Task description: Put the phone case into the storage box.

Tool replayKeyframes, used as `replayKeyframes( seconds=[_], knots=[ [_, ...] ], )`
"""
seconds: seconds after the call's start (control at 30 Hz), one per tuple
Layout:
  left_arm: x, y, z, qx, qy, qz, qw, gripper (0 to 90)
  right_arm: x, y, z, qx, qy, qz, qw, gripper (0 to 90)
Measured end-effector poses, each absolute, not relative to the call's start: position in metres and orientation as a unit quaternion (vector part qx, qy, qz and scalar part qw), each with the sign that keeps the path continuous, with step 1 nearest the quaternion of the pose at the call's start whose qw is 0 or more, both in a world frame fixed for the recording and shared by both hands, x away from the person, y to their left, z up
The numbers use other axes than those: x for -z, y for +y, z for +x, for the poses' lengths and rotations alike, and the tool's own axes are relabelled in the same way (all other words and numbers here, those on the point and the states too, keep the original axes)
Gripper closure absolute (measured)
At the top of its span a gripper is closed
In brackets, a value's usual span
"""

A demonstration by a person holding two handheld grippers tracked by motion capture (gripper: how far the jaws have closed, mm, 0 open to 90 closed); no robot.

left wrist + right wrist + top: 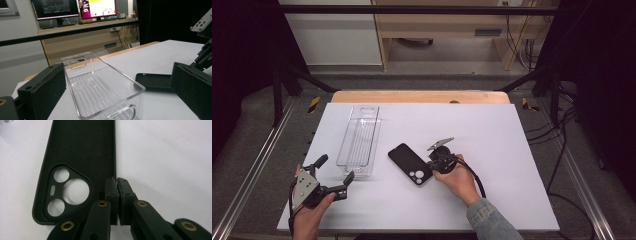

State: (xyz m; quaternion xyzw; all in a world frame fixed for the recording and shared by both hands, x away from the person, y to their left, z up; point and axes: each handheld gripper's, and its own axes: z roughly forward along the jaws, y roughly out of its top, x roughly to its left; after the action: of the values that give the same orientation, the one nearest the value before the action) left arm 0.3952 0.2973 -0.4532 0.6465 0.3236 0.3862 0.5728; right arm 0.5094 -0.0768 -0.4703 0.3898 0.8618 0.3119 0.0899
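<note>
Right hand-held gripper [117, 185]: jaws clenched on the long side wall of the black soft phone case [82, 157], near its camera-cutout end. One jaw inside the case, one outside.
Grip reasoning: pinching the thin rim is probably the only hold on a flat case lying open side up; likely prep to lift or drag it.
Phone case location: flat on the white bench [492, 130], near centre, just right of the clear ribbed plastic tray [359, 140]. Triangular camera cutout faces the person, three round holes plus a small slot.
Left hand-held gripper [333, 175]: released, jaws wide apart, holding nothing. Hovers at the front-left of the bench, aimed along the tray's near short end.
Left grip reasoning: looks like it's staged to steady or take the tray, judgement only.
Tray: empty, upright, long axis running away from the person, handle slot at each end.
Case vs tray: apart, not touching.
Writing: none readable on case, tray or grippers. Two lit monitors [75, 7] in the background, text too small to read.
</note>
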Motion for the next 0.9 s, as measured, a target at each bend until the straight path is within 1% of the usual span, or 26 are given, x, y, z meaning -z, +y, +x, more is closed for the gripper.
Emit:
replayKeyframes(
  seconds=[0.2, 0.23, 0.67, 0.8, 0.9],
  knots=[
    [0.453, 0.298, 0.395, -0.387, 0.324, 0.646, 0.572, 0.1, 0.469, -0.076, 0.507, -0.312, 0.867, 0.373, 0.108, 89.1],
    [0.453, 0.297, 0.395, -0.388, 0.324, 0.647, 0.571, 0.0, 0.468, -0.075, 0.506, -0.311, 0.871, 0.362, 0.118, 89.2],
    [0.452, 0.293, 0.393, -0.391, 0.314, 0.657, 0.563, 0.1, 0.452, -0.081, 0.505, -0.319, 0.88, 0.325, 0.133, 89.6],
    [0.449, 0.29, 0.39, -0.388, 0.31, 0.656, 0.569, 0.1, 0.443, -0.084, 0.504, -0.315, 0.885, 0.313, 0.14, 89.6],
    [0.446, 0.285, 0.388, -0.385, 0.3, 0.666, 0.564, 0.1, 0.437, -0.086, 0.505, -0.31, 0.89, 0.303, 0.143, 89.6]
  ],
)
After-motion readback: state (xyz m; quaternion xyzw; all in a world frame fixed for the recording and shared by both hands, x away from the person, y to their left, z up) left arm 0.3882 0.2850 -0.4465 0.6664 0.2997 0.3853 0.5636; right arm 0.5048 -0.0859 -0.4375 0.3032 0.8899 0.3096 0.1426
